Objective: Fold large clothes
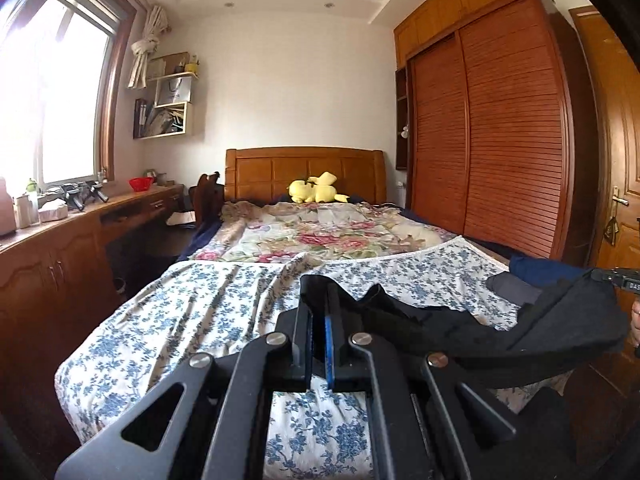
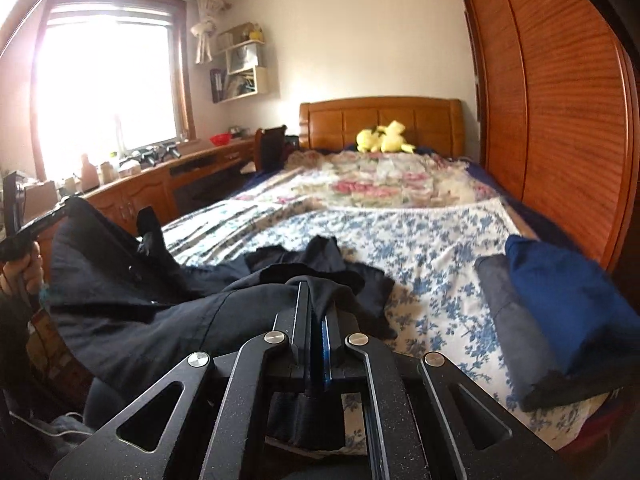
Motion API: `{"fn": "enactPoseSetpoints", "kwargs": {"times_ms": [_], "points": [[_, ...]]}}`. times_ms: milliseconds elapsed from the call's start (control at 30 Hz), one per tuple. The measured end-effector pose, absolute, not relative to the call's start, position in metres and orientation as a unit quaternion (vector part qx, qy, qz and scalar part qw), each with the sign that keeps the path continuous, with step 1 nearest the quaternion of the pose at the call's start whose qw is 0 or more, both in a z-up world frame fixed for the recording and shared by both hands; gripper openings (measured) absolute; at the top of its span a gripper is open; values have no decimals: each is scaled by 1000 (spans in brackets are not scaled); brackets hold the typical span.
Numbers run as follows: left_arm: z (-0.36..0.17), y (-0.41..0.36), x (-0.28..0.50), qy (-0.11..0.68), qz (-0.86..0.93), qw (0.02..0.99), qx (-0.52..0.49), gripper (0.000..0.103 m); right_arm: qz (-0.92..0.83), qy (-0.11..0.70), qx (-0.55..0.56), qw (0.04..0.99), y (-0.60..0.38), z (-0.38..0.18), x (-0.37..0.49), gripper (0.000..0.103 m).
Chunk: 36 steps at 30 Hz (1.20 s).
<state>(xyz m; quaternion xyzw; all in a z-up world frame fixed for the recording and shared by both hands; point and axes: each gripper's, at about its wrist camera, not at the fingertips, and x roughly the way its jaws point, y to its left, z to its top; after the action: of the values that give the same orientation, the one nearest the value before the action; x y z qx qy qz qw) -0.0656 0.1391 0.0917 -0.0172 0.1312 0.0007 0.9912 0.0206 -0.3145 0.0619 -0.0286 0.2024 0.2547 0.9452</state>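
Both tongs are clamped on one dark garment [image 2: 132, 300]: the left tongs [image 1: 320, 300] pinch one edge, the right tongs [image 2: 316, 300] another, and the cloth hangs slack between them above the near end of the bed [image 1: 180, 320], part of it trailing on the sheet. It looks spread for a first fold; no fold shows yet. Two folded pieces, a blue one [image 2: 568, 300] over a grey one [image 2: 504, 320], lie at the near right, so some work seems done. Far off are a floral quilt [image 1: 320, 232], a yellow plush toy [image 1: 316, 190], a wardrobe [image 1: 500, 140] right, a table [image 1: 80, 216] and window [image 1: 52, 92] left.
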Motion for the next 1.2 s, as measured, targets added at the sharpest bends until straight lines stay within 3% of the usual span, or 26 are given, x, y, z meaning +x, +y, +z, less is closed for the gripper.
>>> {"fn": "enactPoseSetpoints", "kwargs": {"times_ms": [533, 933, 1200], "points": [[19, 144, 85, 216, 39, 976, -6, 3, 219, 273, -72, 934, -275, -24, 163, 1], [32, 154, 204, 224, 52, 973, 22, 3, 170, 266, -51, 948, -254, -17, 331, 1], [-1, 149, 262, 248, 52, 967, 13, 4, 132, 285, -79, 946, -236, -41, 402, 1]]}}
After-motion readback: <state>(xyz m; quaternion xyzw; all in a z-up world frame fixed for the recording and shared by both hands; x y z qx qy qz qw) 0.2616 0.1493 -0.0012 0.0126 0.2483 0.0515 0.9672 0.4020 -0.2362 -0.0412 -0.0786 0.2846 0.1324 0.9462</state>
